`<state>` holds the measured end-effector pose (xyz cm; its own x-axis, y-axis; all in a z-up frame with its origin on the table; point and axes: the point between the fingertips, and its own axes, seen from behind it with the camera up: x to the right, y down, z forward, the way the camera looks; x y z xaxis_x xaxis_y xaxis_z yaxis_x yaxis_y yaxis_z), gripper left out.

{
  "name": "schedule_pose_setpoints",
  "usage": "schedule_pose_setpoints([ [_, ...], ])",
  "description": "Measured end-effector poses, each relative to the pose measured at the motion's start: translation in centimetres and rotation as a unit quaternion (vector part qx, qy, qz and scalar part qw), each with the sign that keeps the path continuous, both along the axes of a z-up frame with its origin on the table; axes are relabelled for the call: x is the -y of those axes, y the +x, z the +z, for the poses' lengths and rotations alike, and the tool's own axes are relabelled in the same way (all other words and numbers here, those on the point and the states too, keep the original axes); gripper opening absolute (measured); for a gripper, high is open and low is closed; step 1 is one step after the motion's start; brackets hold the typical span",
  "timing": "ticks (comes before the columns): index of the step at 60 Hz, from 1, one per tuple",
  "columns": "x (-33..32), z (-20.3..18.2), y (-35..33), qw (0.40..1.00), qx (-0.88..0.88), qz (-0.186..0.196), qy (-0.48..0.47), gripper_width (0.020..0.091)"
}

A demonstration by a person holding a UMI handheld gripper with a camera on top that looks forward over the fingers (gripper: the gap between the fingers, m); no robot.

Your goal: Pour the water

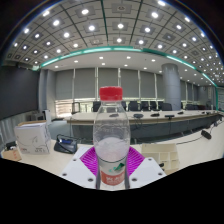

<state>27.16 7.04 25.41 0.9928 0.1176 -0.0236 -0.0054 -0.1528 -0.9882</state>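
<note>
- One bottle [112,140]: clear plastic, red cap, upright, with a white label bearing a green patch and a reddish band low down.
- It stands between the two fingers of the tongs [112,160], filling the middle of the gripper view.
- Two magenta pads [90,156] show, one at each side of the bottle and close against it.
- Both fingers seem to press on the bottle, so the tongs look closed on it, open only as wide as the bottle.
- The bottle's foot is hidden low between the fingers; I cannot tell whether it rests on anything.
- One pale worktop [40,160] spreads beneath and beyond the tongs.
- One white boxy device [32,138] sits on it, well off to the bottle's left.
- One dark small thing [66,146] lies just right of that device; too small to name.
- Long desks [165,127] with dark chairs behind them run across the room beyond the bottle.
- Many round ceiling lights [112,24] in curved rows overhead; windows line the far wall.
</note>
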Motion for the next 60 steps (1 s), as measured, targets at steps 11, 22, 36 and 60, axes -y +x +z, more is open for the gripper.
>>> schedule_pose_setpoints([
  [11,-0.6,-9.5,3.6,0.998,0.027,-0.006,-0.049,0.0323],
  [22,0.0,-15.8,4.5,0.996,0.019,0.001,-0.089,0.0324],
  [36,0.9,-17.2,4.1,0.997,0.013,-0.001,-0.079,0.0432],
  [60,5.2,-14.7,4.3,0.99,0.031,-0.022,-0.139,0.0856],
])
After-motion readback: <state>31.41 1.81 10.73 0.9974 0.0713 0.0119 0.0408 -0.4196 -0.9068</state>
